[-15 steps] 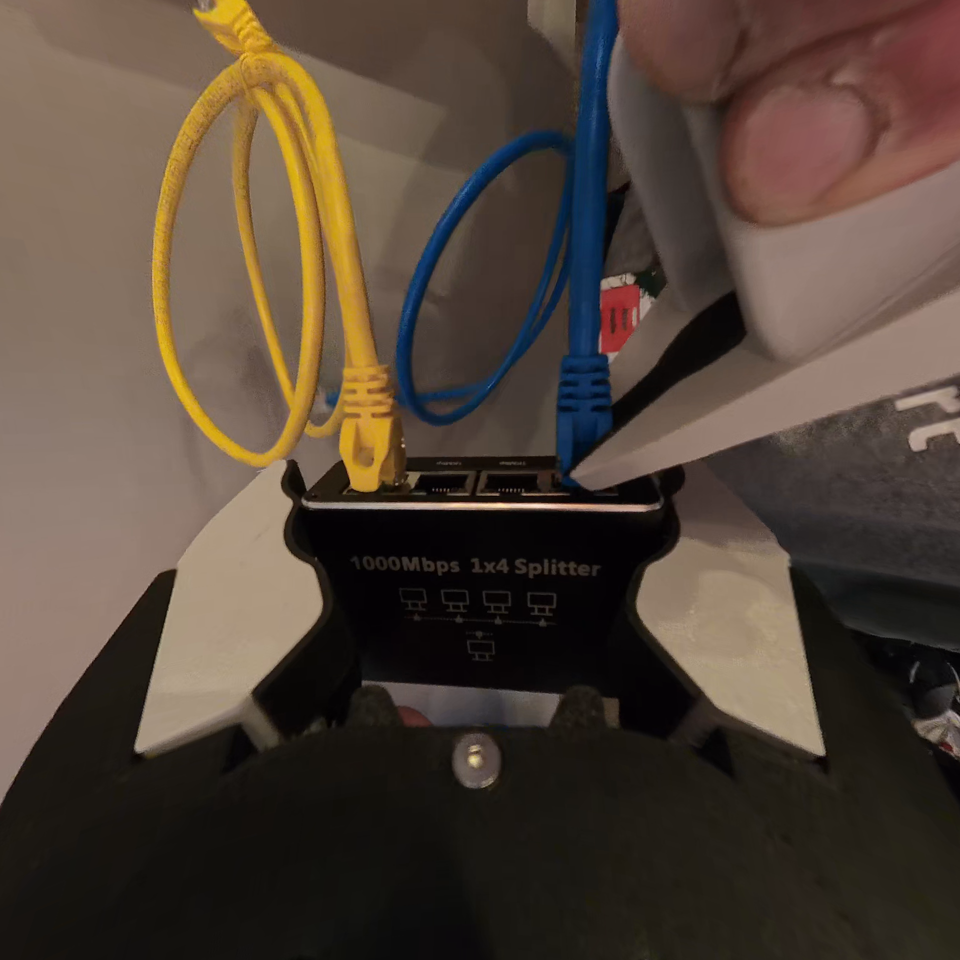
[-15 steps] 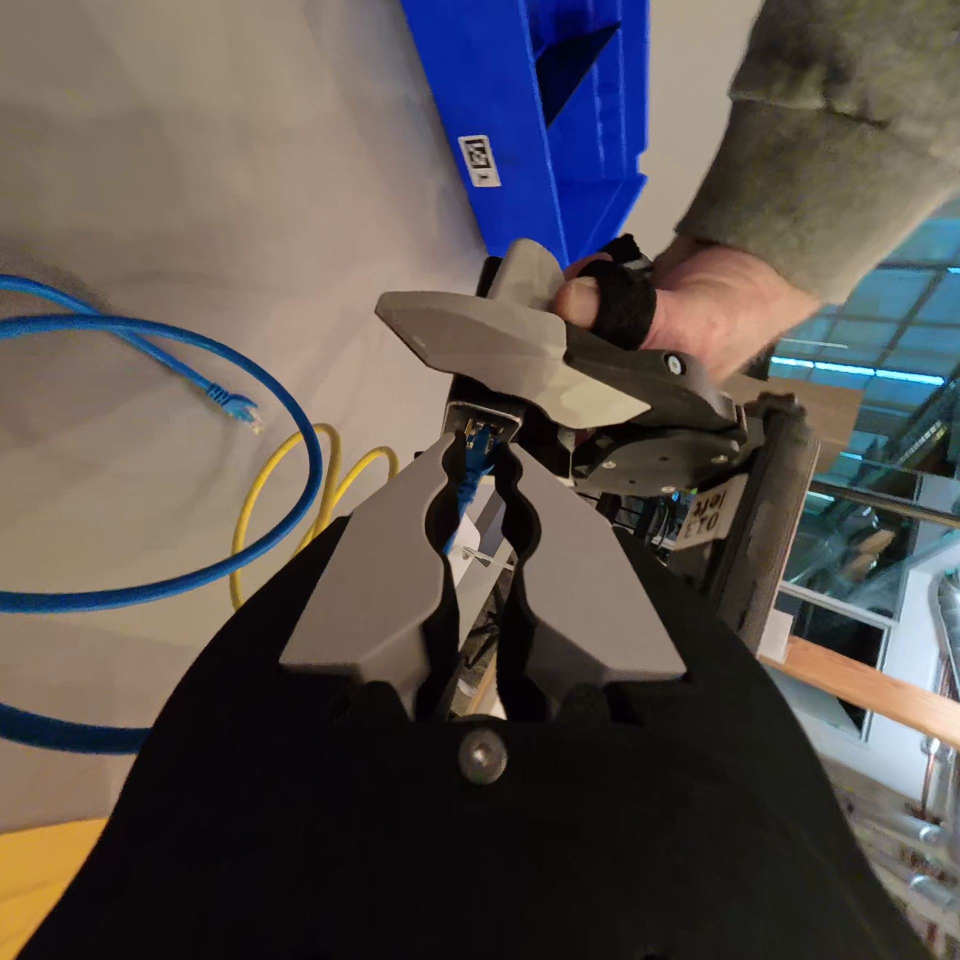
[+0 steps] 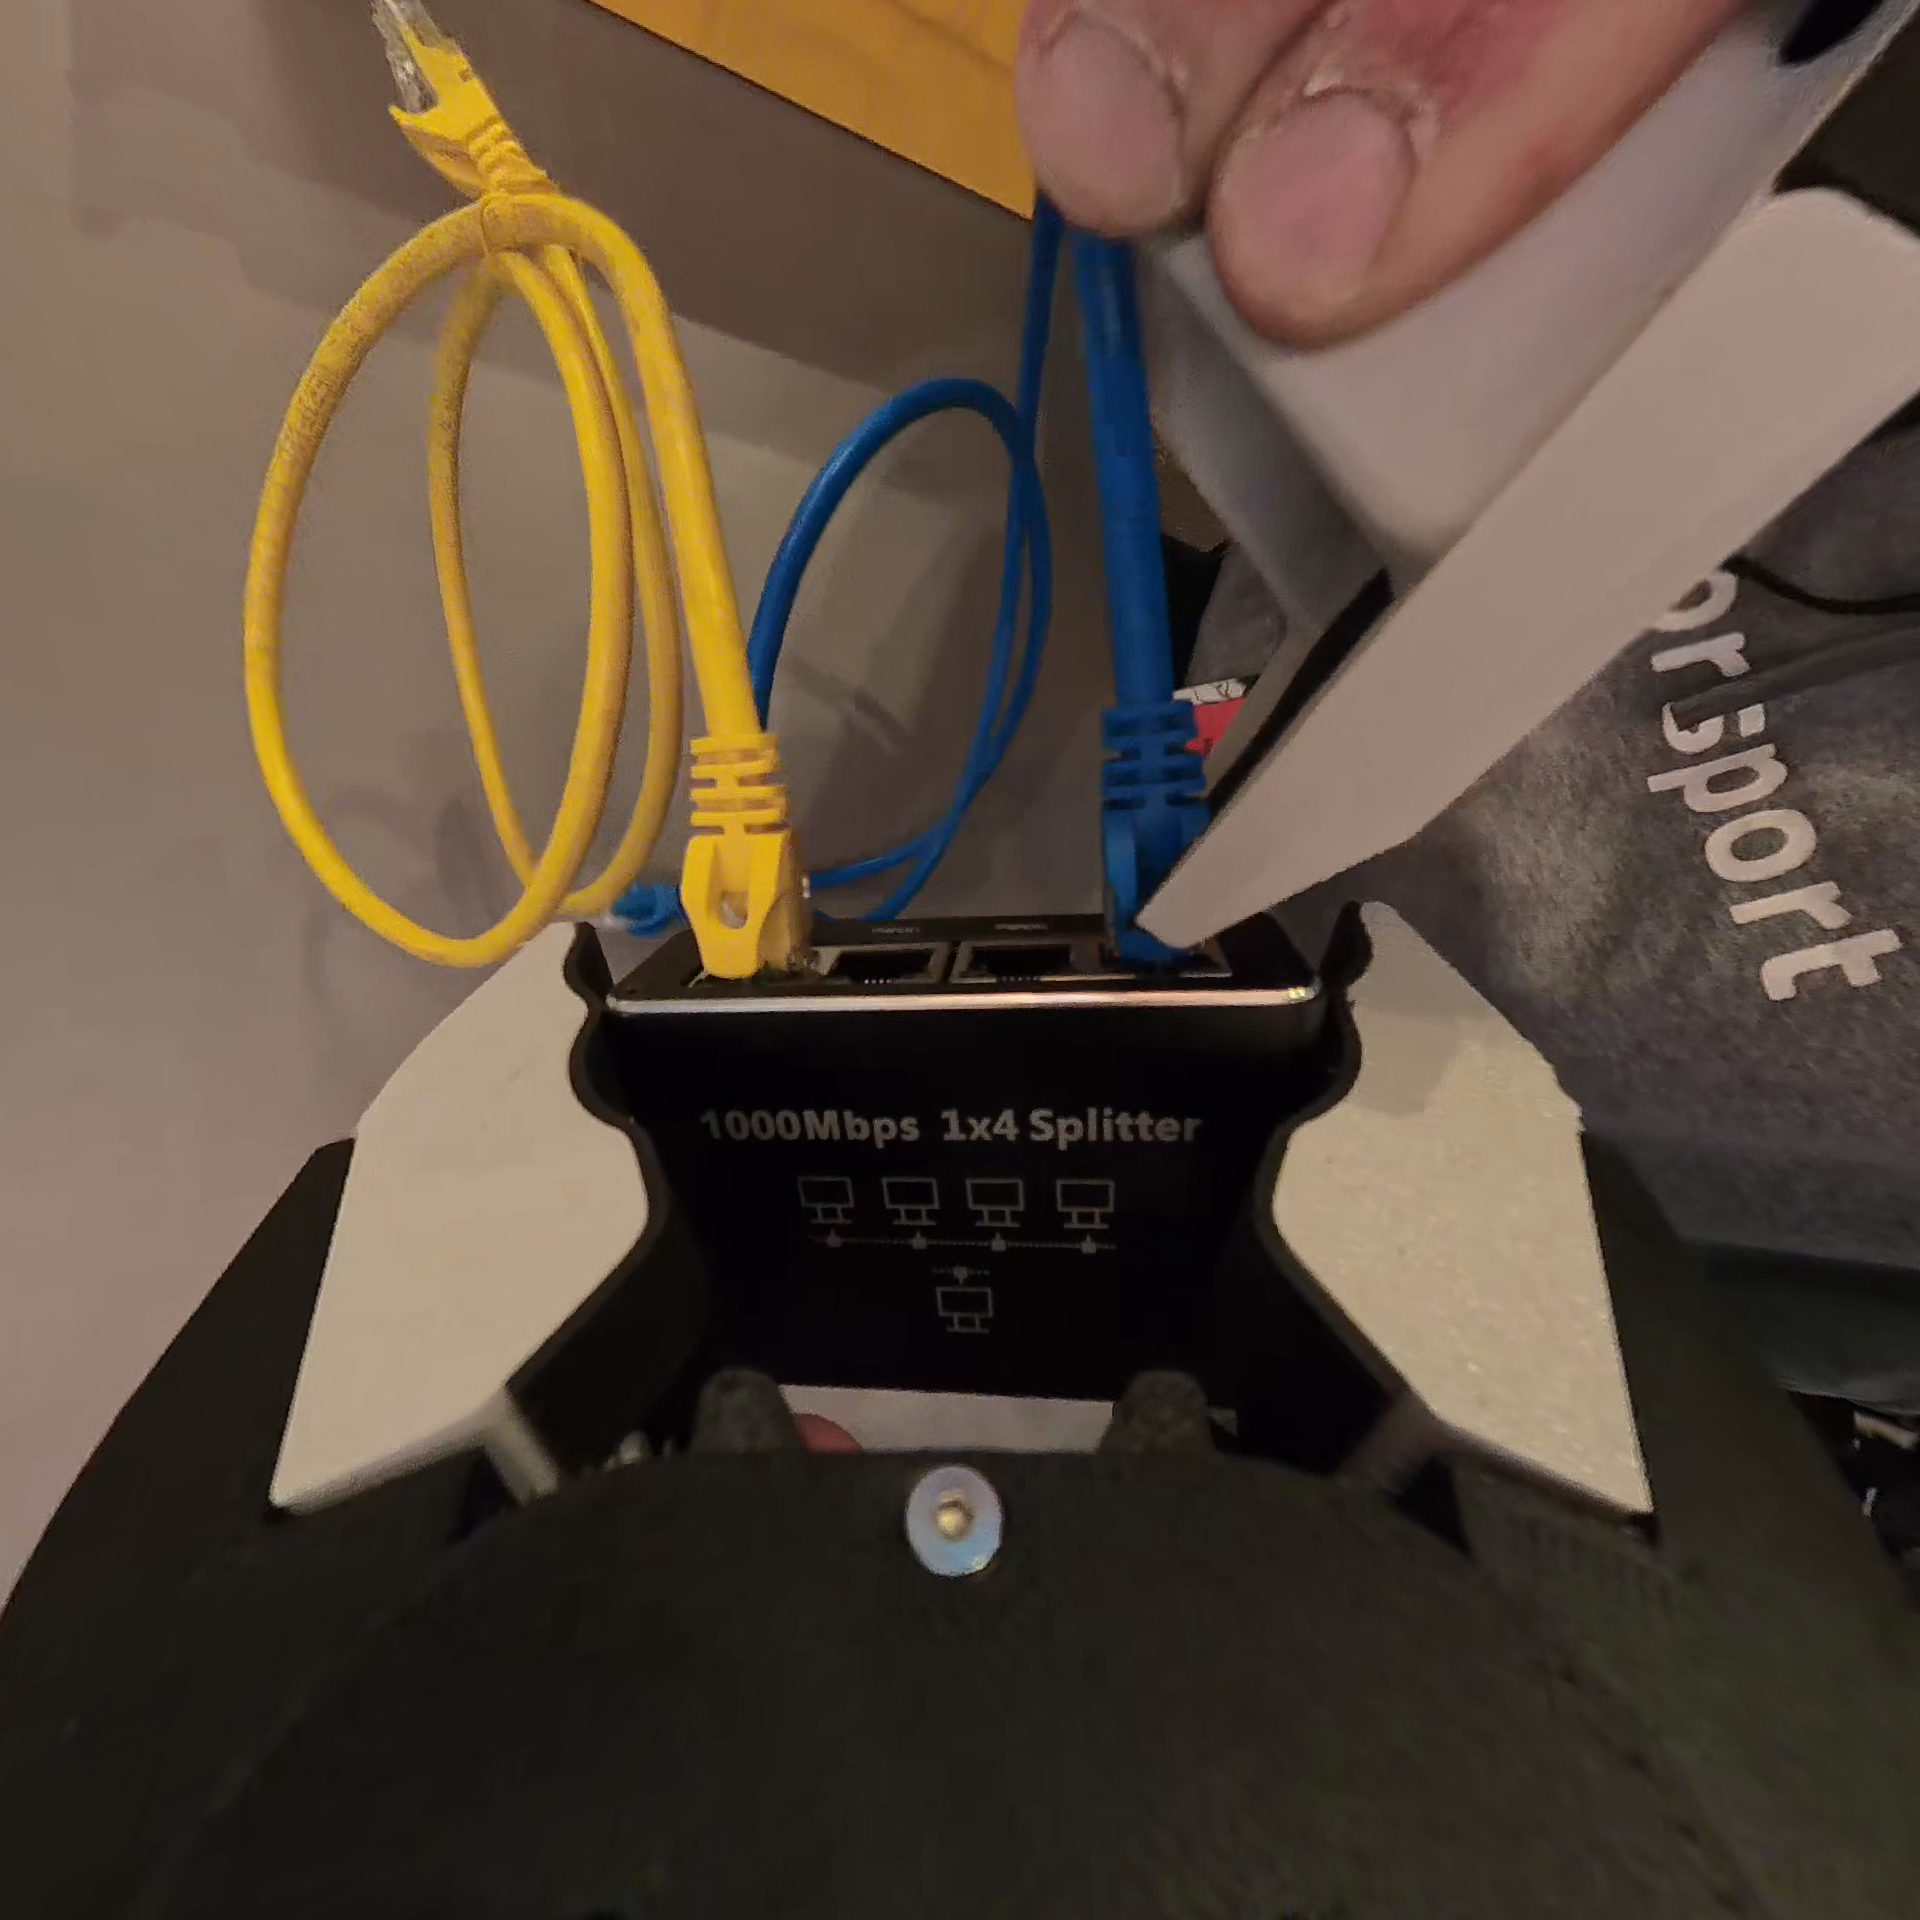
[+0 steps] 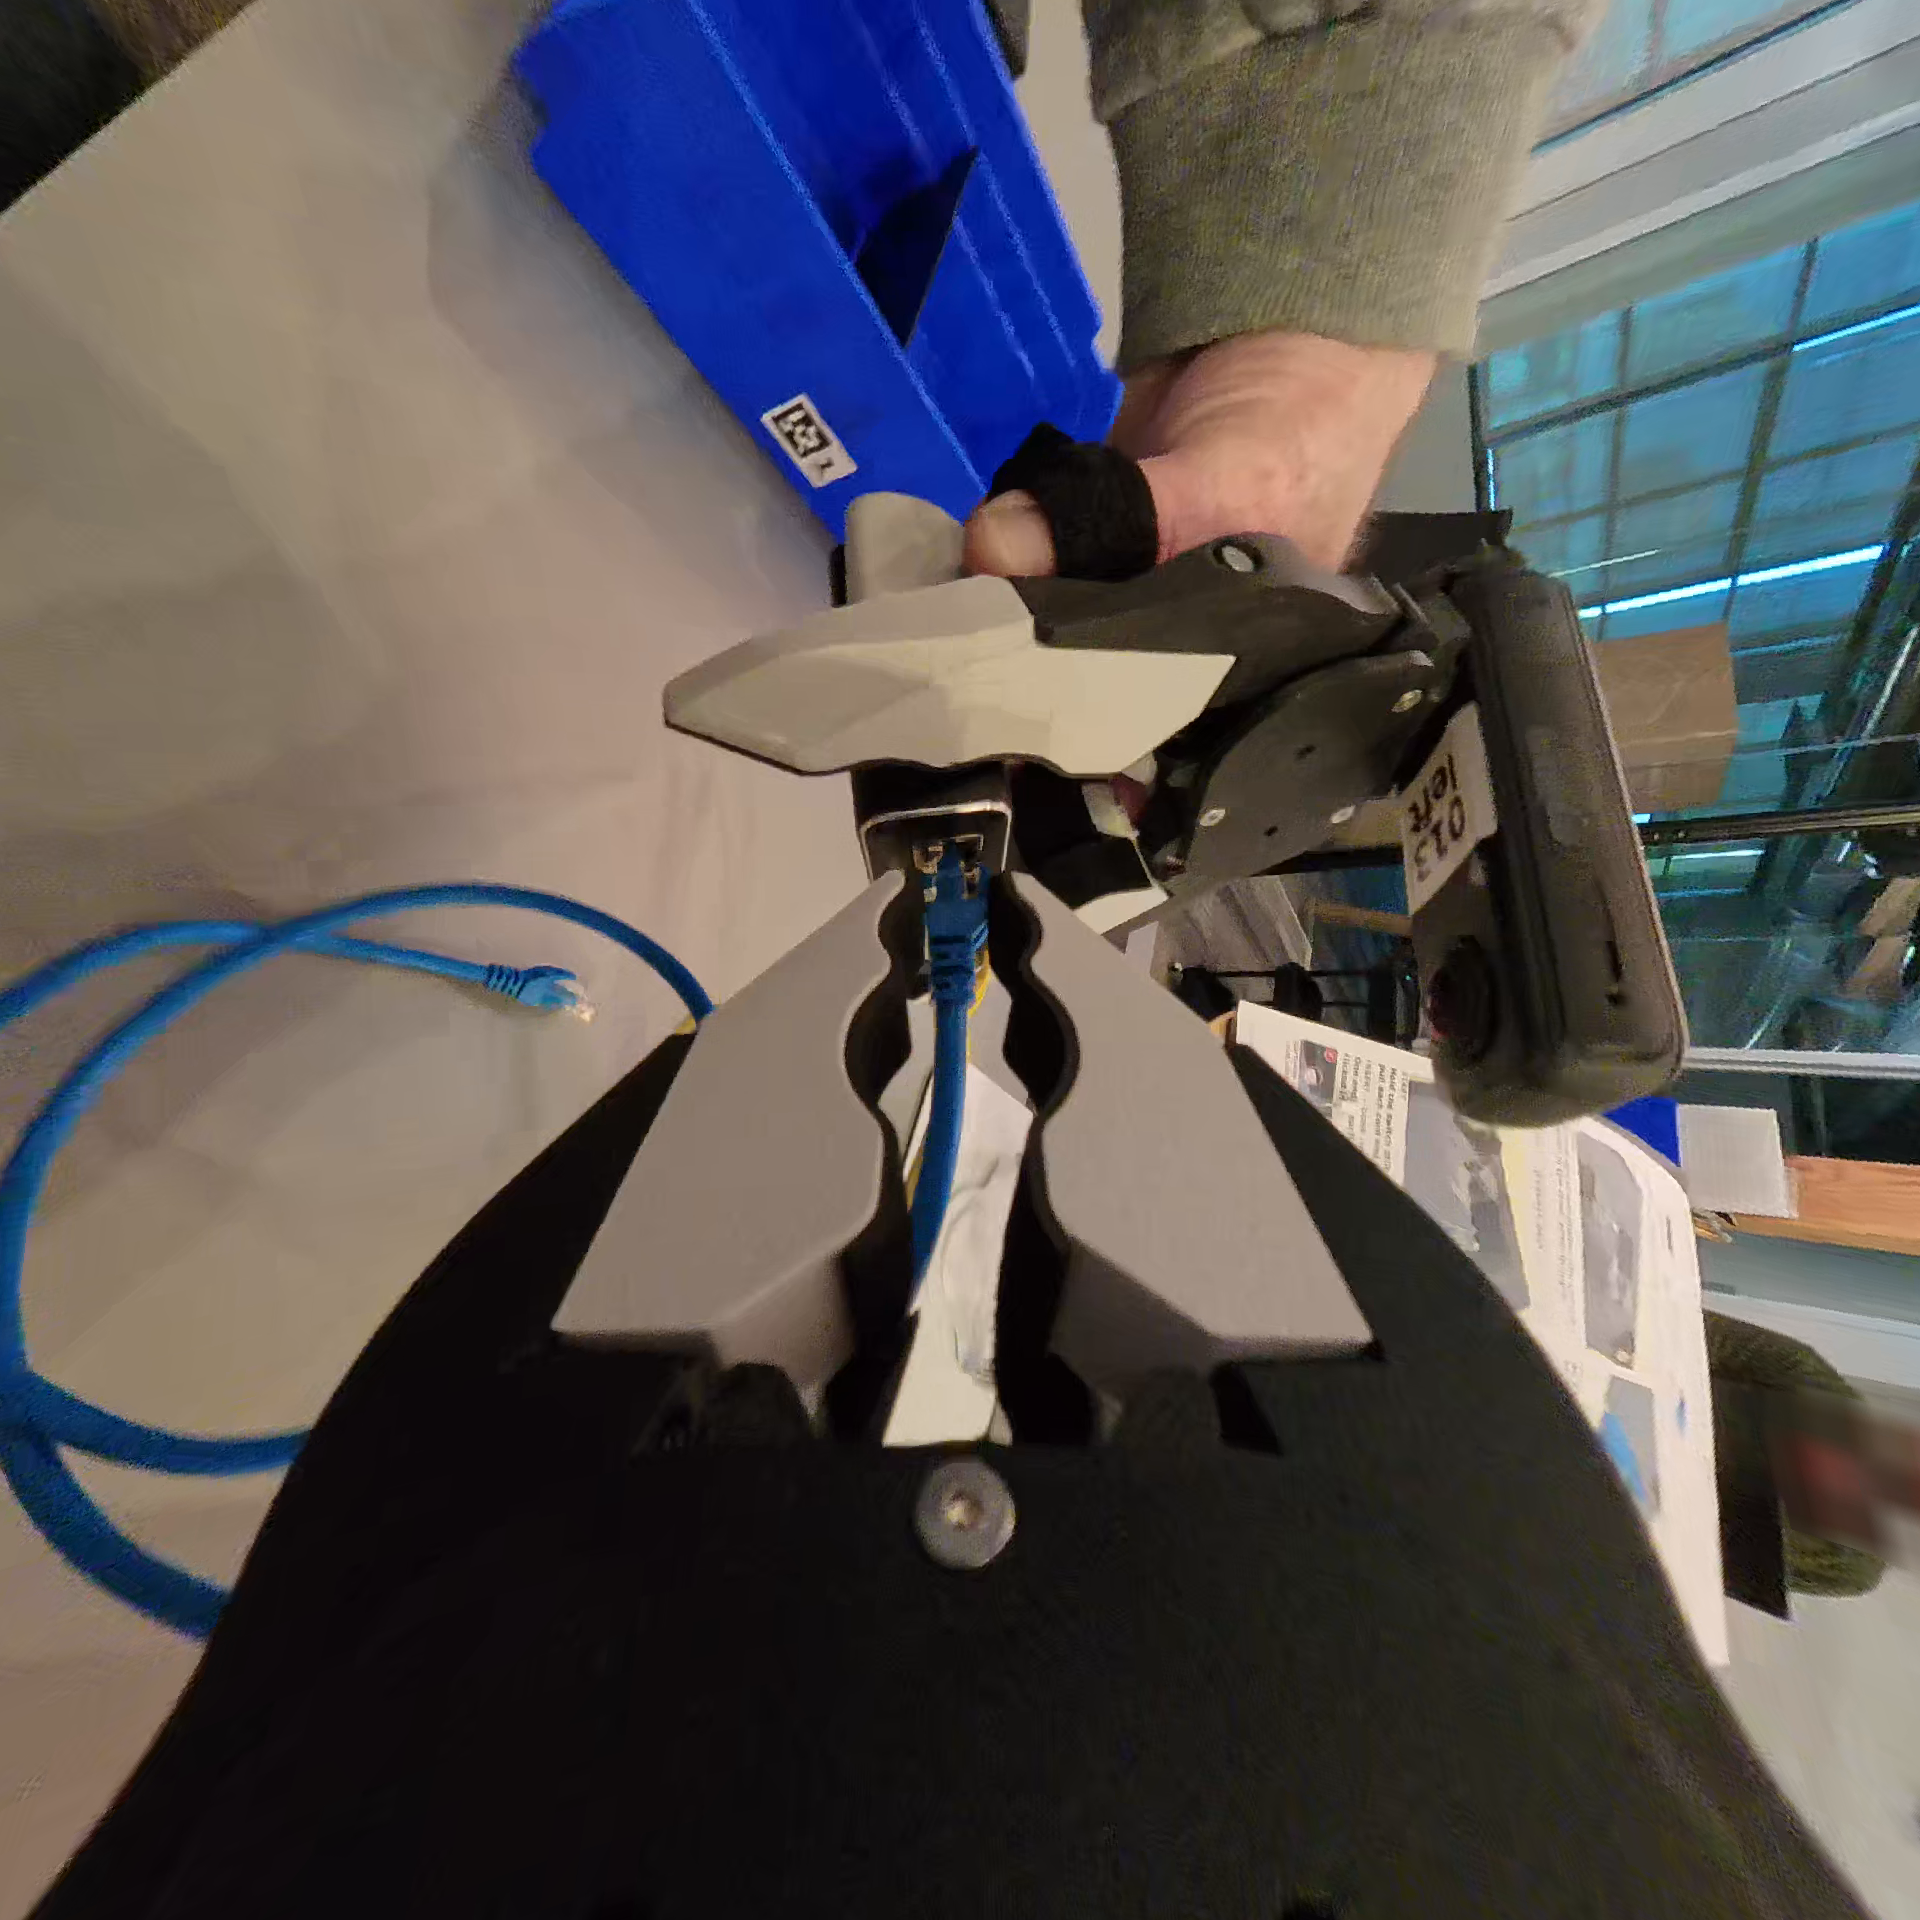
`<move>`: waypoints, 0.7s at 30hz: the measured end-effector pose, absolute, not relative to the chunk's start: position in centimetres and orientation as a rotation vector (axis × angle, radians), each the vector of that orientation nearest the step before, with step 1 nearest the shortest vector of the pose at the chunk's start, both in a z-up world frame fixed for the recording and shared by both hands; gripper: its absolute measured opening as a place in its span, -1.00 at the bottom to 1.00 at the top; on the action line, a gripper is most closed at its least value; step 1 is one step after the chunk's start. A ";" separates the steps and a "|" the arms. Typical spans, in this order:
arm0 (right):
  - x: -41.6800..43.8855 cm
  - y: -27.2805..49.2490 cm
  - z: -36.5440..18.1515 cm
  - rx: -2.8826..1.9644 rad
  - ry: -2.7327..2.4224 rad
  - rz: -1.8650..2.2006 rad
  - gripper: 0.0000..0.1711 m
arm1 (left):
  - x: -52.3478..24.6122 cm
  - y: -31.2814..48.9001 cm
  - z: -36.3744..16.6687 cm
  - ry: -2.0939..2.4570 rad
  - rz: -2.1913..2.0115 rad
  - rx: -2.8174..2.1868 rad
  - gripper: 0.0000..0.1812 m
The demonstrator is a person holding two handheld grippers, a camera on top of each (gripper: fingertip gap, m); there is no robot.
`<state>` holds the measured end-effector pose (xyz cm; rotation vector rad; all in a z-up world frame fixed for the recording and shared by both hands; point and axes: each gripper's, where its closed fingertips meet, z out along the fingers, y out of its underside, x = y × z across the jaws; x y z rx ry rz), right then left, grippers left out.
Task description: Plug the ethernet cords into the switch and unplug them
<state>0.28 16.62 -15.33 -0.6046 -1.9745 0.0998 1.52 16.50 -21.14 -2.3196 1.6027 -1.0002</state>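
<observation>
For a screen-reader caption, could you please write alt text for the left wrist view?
The left tongs clamp a black switch by its sides, with a yellow cord plugged into its leftmost port and a blue cord at its rightmost. The right tongs' fingertips press against the blue plug; the two middle ports are empty.

My left gripper [image 3: 961,997] clamps the black switch [image 3: 956,1164], yellow cord [image 3: 740,831] plugged far left, blue cord [image 3: 1143,790] far right.
</observation>
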 end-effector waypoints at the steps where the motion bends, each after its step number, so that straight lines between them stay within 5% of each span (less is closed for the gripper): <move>1: 0.2 16.7 -15.3 -0.615 -1.965 0.114 -0.89 | 1.4 16.6 -21.1 1.586 -0.989 -2.319 0.39; 9: 0.4 17.6 -13.6 -0.734 -1.859 0.171 -0.72 | 0.7 17.7 -20.6 1.531 -0.814 -2.285 0.39; 17: 1.4 15.7 -11.7 -0.903 -1.724 0.574 -0.76 | -0.6 17.4 -21.3 1.485 -0.723 -2.311 0.38; 21: 1.2 16.4 -13.6 -0.874 -1.736 0.351 -0.67 | -0.1 17.0 -21.1 1.376 -0.818 -2.366 0.39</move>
